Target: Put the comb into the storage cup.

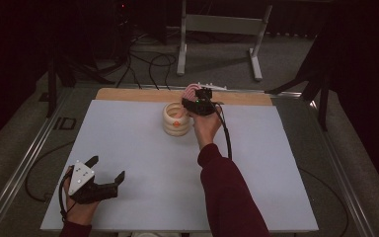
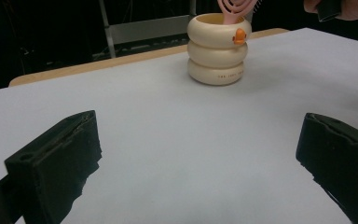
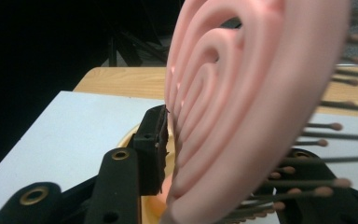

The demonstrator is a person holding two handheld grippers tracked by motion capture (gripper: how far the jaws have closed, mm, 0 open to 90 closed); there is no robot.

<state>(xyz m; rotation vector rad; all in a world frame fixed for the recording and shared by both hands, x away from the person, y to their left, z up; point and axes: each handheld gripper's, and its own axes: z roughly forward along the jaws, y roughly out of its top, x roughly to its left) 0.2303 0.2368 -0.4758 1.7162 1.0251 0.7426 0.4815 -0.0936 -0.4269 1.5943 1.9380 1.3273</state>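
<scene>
One pink hairbrush (image 3: 242, 93) going handle-first into one cream ringed cup (image 2: 219, 49): the placing step, by my reading near its end.

Two grippers are at work. The right gripper (image 1: 201, 101) hangs over the cup near the far edge of the white surface (image 1: 143, 163); its jaws bracket the brush head, the left one at most barely touching it, so the hold looks slackened rather than clenched. The brush stands in the cup, head sticking out. Next, probably: widen the jaws fully and lift straight up without snagging the bristles. The left gripper (image 1: 109, 173) rests near the front-left corner, jaws spread wide and empty.
</scene>
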